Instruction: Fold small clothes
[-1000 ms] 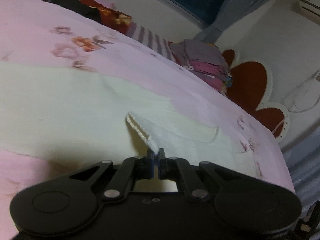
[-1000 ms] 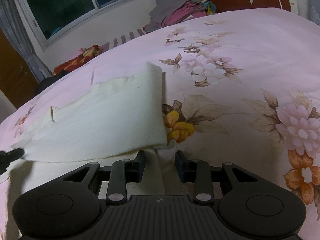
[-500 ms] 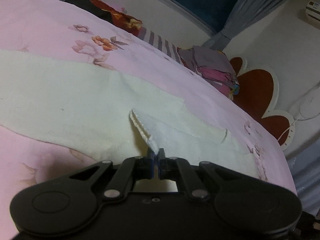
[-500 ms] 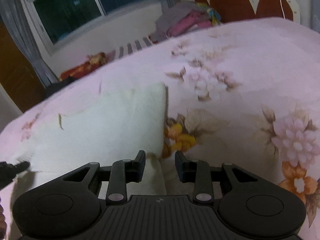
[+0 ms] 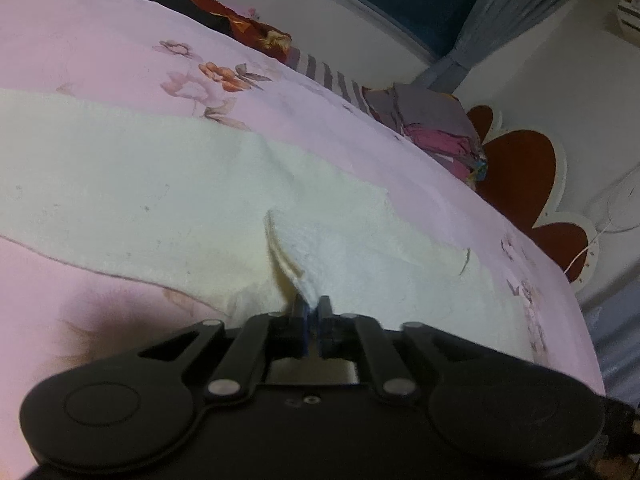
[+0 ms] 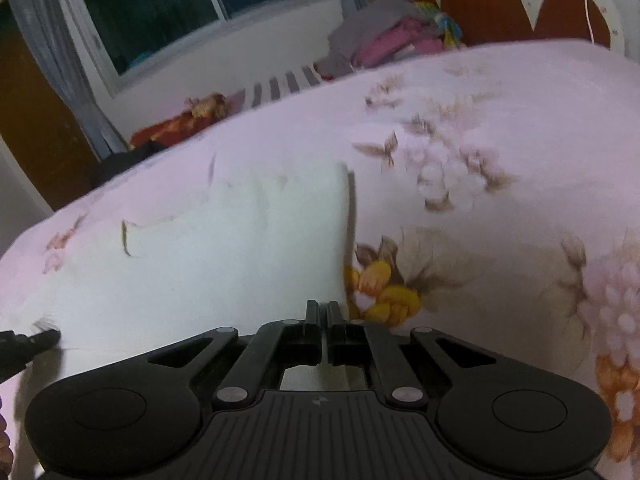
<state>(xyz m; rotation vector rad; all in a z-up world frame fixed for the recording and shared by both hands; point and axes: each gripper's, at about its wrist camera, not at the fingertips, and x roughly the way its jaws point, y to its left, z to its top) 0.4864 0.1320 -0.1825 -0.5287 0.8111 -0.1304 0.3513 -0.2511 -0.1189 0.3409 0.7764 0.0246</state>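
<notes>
A cream garment (image 5: 160, 184) lies spread on the pink floral bedspread (image 5: 100, 40). My left gripper (image 5: 313, 308) holds a raised corner of it between its tips; the jaws are opening slightly and the corner still stands up in a small tent. In the right wrist view the same garment (image 6: 240, 248) shows a folded right edge. My right gripper (image 6: 323, 308) is shut at that edge's near corner, with the fabric pinched between its tips. The left gripper's dark fingertip (image 6: 40, 338) pokes in at the far left, on the garment's other near corner.
A pile of folded grey and pink clothes (image 5: 436, 128) sits at the bed's far side by the red heart-shaped headboard (image 5: 516, 176). Red and black fabric (image 5: 248, 32) lies near the window wall. Bare bedspread (image 6: 500, 160) stretches to the right of the garment.
The right gripper's jaws have closed on the garment's near corner. The left gripper keeps the raised corner, with a thin gap now showing between its fingers.
</notes>
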